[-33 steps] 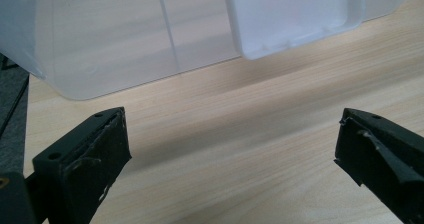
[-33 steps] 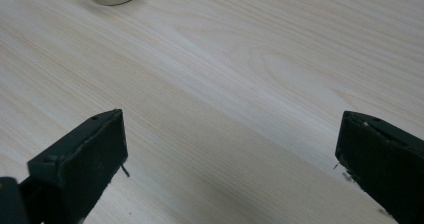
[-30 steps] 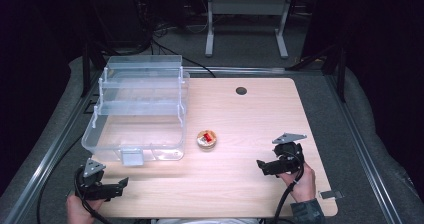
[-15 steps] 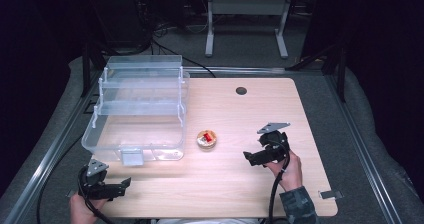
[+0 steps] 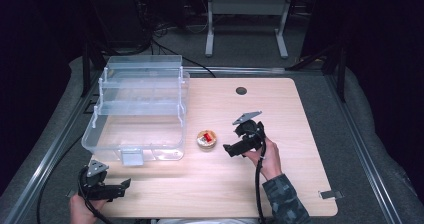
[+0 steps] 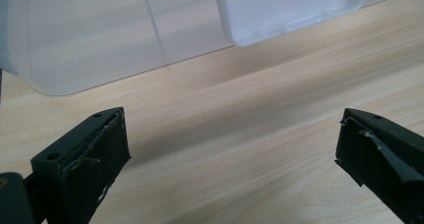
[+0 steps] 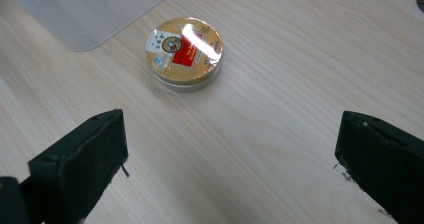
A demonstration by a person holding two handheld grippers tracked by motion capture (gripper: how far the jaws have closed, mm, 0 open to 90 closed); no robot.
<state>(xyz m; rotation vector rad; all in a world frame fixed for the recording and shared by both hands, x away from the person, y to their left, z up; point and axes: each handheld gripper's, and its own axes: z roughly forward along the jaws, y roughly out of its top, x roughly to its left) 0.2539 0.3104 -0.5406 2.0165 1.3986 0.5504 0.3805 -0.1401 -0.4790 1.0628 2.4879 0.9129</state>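
Round tin (image 5: 206, 139) with a gold lid and a red and white label lies flat on a light wooden table (image 5: 300, 134). Taking the clear plastic organiser box (image 5: 137, 109) as the landmark, the tin sits just beside the box's front right corner, close to it but not touching. In the right gripper view, the tin (image 7: 183, 53) appears ahead of the jaws and a little toward the left-hand jaw, with bare wood between it and both jaws. A rounded corner of the clear box (image 7: 90, 11) shows beyond the tin in that view.

Right gripper (image 5: 231, 149), held in a hand (image 5: 265, 156) with a camouflage sleeve, hovers on the far side of the tin from the box, near the tin with a gap between them. Its two black jaws are spread wide apart and hold nothing; the tin lies in front of the jaws, outside the gap between them.

Left gripper (image 5: 125, 184) sits near the table's front edge, in front of the box's front left corner and well apart from the tin. Its jaws are also spread wide and empty. In the left gripper view, the box's frosted front wall (image 6: 100, 34) and its front latch (image 6: 285, 6) lie just ahead of the jaws.
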